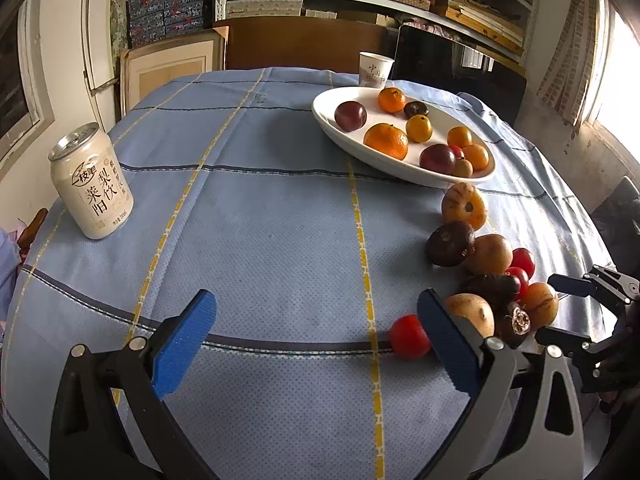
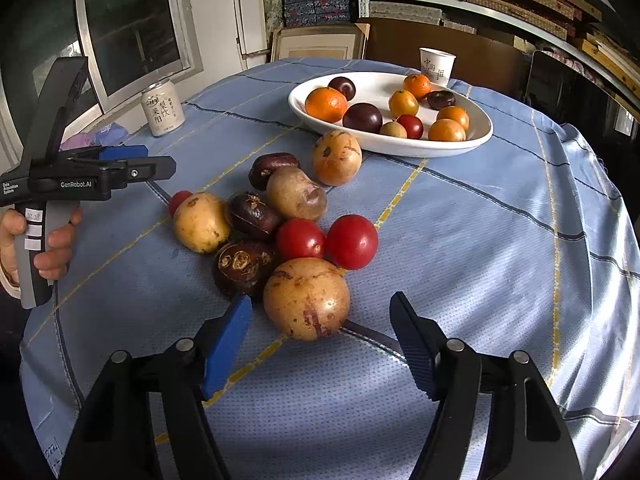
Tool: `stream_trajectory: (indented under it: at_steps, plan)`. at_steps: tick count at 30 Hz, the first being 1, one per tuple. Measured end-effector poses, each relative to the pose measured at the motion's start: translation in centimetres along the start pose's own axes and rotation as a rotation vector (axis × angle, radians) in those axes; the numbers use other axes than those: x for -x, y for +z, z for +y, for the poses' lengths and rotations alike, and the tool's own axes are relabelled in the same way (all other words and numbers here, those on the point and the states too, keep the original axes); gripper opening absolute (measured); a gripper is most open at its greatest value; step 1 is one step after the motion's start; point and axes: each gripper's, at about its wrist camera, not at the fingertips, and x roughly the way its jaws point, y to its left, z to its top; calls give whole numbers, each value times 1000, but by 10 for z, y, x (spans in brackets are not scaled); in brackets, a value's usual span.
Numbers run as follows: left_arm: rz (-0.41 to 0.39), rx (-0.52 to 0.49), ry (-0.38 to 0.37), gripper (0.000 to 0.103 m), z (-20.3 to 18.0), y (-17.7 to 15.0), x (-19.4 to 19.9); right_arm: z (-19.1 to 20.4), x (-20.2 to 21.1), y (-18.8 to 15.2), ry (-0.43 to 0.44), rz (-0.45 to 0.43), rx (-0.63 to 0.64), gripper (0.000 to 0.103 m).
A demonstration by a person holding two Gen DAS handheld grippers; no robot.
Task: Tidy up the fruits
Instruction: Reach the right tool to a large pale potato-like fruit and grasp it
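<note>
A white oval plate [image 1: 340, 130] [image 2: 304, 114] at the far side holds several oranges and dark plums. A loose pile of fruit lies on the blue cloth: tan round fruits [image 2: 306, 298], dark brown ones [image 2: 242, 266] and red tomatoes [image 2: 352, 242]. My left gripper [image 1: 316, 332] is open and empty; a small red tomato [image 1: 408, 336] touches its right finger. My right gripper [image 2: 320, 336] is open, its jaws on either side of the nearest tan fruit without gripping it. The left gripper also shows in the right wrist view [image 2: 136, 164].
A white drink can [image 1: 92, 182] [image 2: 162, 110] stands at the table's left side. A paper cup [image 1: 374, 69] [image 2: 436, 65] stands behind the plate. The table's rounded edges fall away on all sides. Shelves and a window lie beyond.
</note>
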Motion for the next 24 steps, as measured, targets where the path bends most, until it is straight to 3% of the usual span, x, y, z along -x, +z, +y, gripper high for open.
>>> stream_trajectory:
  at_steps: [9, 17, 20, 24]
  plan:
    - [8, 9, -2, 99, 3, -2, 1, 3, -4, 0, 6, 16, 7, 70]
    - [5, 2, -2, 99, 2, -3, 3, 3, -9, 0, 12, 29, 0, 59]
    - [1, -19, 4, 99, 0, -5, 5, 3, -8, 1, 36, 22, -2, 44]
    - [-20, -113, -28, 98, -7, -9, 14, -5, -7, 2, 64, 15, -53, 44]
